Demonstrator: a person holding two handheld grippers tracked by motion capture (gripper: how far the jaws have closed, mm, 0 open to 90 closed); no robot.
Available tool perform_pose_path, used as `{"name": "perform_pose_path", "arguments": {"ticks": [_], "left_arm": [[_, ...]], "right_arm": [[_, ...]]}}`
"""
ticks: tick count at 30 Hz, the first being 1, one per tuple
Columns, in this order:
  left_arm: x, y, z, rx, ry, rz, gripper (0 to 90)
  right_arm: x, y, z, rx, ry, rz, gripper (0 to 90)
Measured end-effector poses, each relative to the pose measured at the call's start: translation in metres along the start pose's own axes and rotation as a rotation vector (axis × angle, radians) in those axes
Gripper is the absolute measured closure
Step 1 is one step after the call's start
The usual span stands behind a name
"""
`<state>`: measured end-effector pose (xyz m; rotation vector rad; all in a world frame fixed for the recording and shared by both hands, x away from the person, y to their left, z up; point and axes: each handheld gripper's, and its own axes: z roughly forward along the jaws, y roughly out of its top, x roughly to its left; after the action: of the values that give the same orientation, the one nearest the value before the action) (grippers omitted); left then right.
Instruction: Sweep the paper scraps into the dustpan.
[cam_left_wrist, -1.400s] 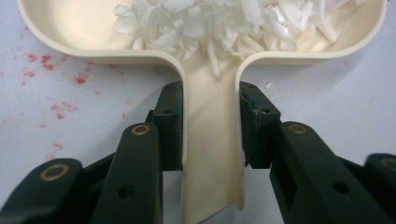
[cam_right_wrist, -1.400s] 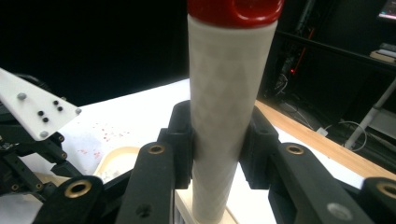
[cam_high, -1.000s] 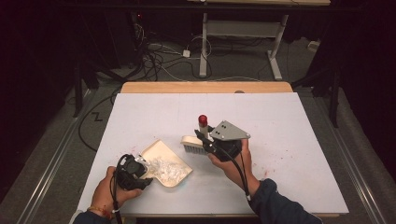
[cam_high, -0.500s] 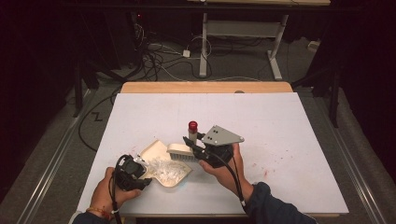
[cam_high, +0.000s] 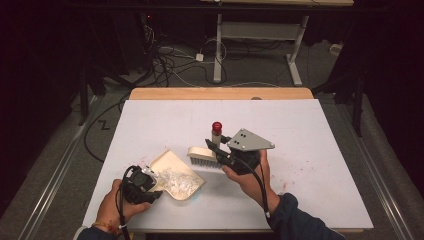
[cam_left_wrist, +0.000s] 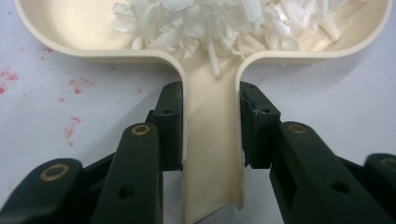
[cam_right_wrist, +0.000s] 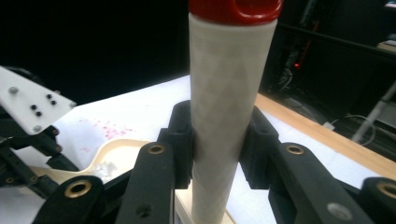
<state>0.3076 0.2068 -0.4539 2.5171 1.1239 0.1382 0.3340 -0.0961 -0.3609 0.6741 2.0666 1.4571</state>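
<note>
Since a second ago the right hand has drawn the brush down and leftward across the white table (cam_high: 320, 135), from out on the open surface to the mouth of the dustpan, while the left hand has stayed where it was.

The cream plastic dustpan (cam_high: 172, 162) lies flat near the table's front edge, left of centre, its mouth turned toward the middle of the table. A heap of white shredded paper scraps (cam_high: 177, 182) fills its tray. The left gripper (cam_high: 142, 185) sits at the dustpan's near corner, held low with the person's left hand (cam_high: 116, 205) wrapped round it from behind and the forearm coming in from the table's front edge. In the left gripper view its black pads are clamped on either side of the dustpan's flat cream handle (cam_left_wrist: 211, 154).

The cream-backed hand brush with grey bristles (cam_high: 202, 156) stands bristles-down just beyond the dustpan's far lip; whether they touch it I can't quite tell from above. Its white handle with a red cap (cam_high: 216, 131) rises upright. The right gripper (cam_high: 220, 152) comes at it level from the right, the right hand (cam_high: 247, 177) underneath, wrist bent, dark blue sleeve (cam_high: 300, 222) angled toward the table's front edge. Its pads are squeezed tight on the handle's white shaft (cam_right_wrist: 226, 135).
</note>
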Motion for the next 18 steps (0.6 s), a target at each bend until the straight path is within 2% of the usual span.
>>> {"name": "perform_pose_path", "arguments": {"ticks": [2, 8, 18], "left_arm": [[0.001, -0.001, 0.0, -0.005, 0.004, -0.006, 63.2], [0.004, -0.003, -0.001, -0.018, 0.016, -0.032, 63.2], [0.009, -0.003, 0.0, -0.037, 0.04, -0.072, 63.2]], "right_arm": [[-0.004, 0.001, -0.005, -0.007, -0.009, -0.007, 70.0], [-0.026, 0.001, -0.026, -0.005, -0.033, 0.012, 70.0], [-0.063, -0.013, -0.072, 0.02, -0.064, 0.047, 70.0]]}}
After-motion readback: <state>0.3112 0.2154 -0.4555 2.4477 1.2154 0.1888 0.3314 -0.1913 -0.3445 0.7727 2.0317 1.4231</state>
